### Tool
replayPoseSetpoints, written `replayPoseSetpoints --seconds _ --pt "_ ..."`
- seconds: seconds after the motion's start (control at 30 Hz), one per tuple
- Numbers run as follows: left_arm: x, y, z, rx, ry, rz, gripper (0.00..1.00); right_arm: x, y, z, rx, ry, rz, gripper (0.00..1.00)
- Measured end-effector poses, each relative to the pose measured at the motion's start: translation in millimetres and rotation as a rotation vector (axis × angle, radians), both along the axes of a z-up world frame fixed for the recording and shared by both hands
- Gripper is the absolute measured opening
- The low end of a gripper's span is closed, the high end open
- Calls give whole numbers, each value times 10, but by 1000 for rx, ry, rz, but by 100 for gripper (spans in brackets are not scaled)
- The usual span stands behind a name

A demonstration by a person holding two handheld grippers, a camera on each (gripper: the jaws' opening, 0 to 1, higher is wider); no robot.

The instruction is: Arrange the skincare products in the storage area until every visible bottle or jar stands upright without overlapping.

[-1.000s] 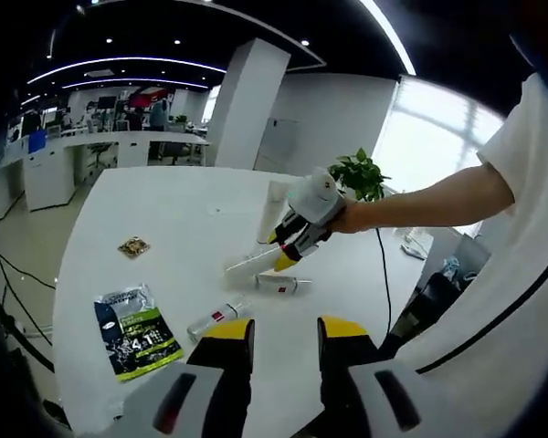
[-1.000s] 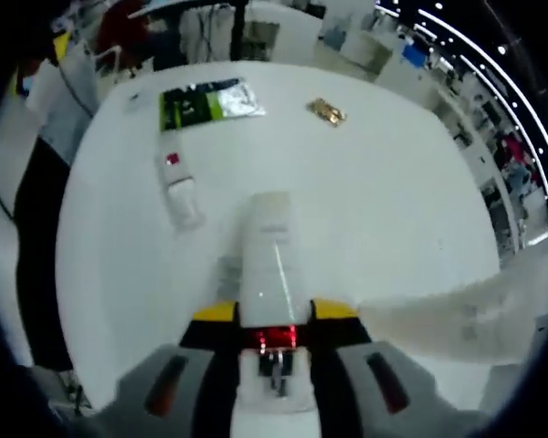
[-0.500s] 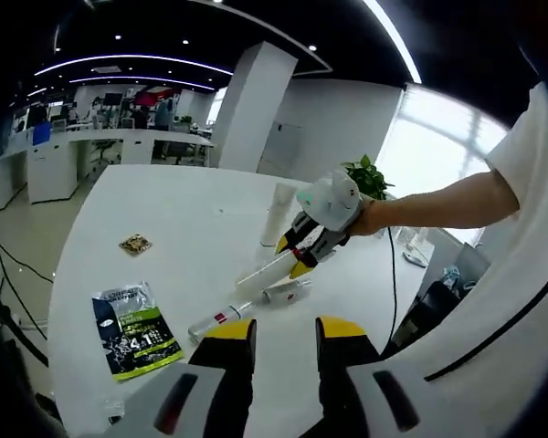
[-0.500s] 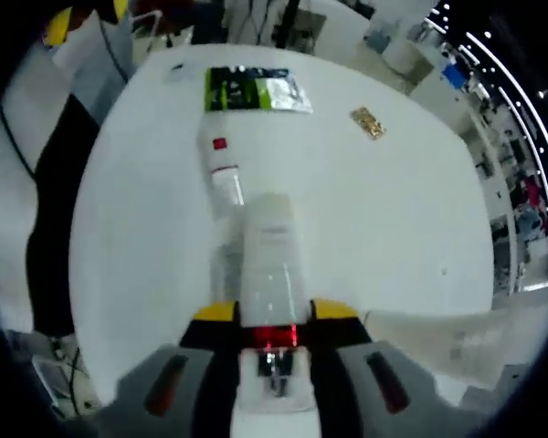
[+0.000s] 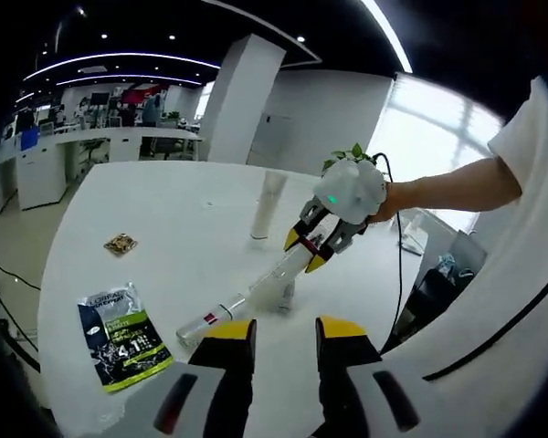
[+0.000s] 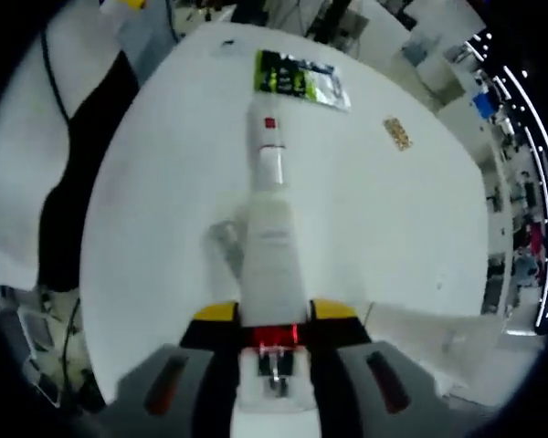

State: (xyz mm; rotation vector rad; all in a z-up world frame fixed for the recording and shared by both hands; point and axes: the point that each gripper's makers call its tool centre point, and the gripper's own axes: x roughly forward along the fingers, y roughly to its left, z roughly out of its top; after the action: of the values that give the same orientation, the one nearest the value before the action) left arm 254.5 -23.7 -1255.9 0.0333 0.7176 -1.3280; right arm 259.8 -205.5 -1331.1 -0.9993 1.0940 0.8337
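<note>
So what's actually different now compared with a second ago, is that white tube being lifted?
Yes. The right gripper, shut on the white tube the whole time, has raised it, tilting it from nearly flat to a steep slant above the table. The left gripper stays open and idle. The clear bottle with the red label, green sachet, small gold packet and upright tube lie where they were.
</note>
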Motion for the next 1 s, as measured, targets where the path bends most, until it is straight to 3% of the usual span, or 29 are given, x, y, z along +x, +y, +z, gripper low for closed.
replayPoseSetpoints --seconds 0.07,0.13,0.27,0.33,0.5,0.67,0.73,0.8,1.0 --pt "6 -28 -67 20 -1 -3 27 -16 58 15 -24 4 54 25" --pt "8 -46 -147 67 -38 -28 29 -41 117 21 -42 10 89 25" --pt "32 -175 -325 145 -165 -116 36 -66 192 35 -65 19 136 26" --pt "69 -304 -440 194 -259 -183 40 -84 233 41 -81 27 162 26" --pt "84 -653 -584 206 -373 -306 46 -113 294 30 -94 41 172 26" --pt "22 -887 -676 180 -398 -397 48 -115 300 41 -135 41 194 26" --pt "-45 -953 -714 145 -369 -446 49 -120 303 43 -152 38 206 26" --pt "-58 -995 -749 104 -306 -455 50 -137 336 52 -171 33 222 26" --pt "32 -1019 -868 109 -307 -532 50 -160 420 77 -264 14 350 26"
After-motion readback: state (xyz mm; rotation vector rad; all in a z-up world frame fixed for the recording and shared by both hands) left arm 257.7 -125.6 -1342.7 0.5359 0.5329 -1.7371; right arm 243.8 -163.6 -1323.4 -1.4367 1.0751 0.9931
